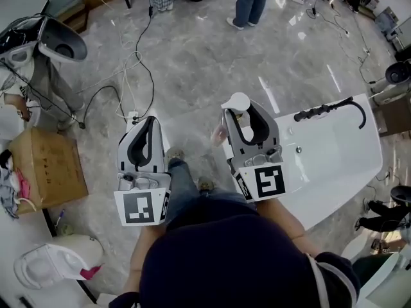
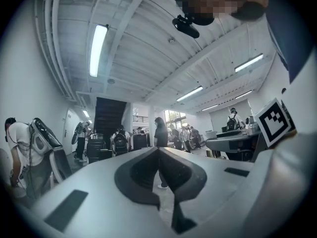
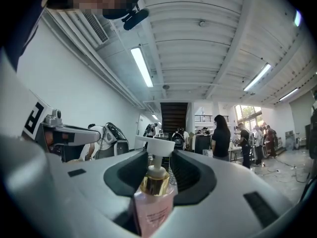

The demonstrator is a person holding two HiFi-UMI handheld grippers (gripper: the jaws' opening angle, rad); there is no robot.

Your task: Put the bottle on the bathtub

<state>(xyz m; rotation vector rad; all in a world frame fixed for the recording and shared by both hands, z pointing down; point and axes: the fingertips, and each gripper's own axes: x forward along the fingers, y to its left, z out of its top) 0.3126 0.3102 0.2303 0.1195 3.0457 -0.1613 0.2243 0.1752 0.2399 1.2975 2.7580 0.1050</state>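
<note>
A pink pump bottle [image 3: 153,207] with a gold collar and a white pump head [image 1: 239,101] stands upright between the jaws of my right gripper [image 1: 247,111], which is shut on it. In the right gripper view the gripper [image 3: 159,157] points level into the room. The white bathtub [image 1: 334,156] with a black faucet [image 1: 327,110] lies just right of that gripper, below it. My left gripper [image 1: 149,124] is held beside it over the floor. Its jaws [image 2: 158,152] meet with nothing between them.
A cardboard box [image 1: 48,165] and a white toilet [image 1: 58,262] sit at the left. A power strip with cables [image 1: 133,116] lies on the marble floor ahead. A person [image 1: 250,2] stands farther off. Equipment [image 1: 61,40] fills the upper left.
</note>
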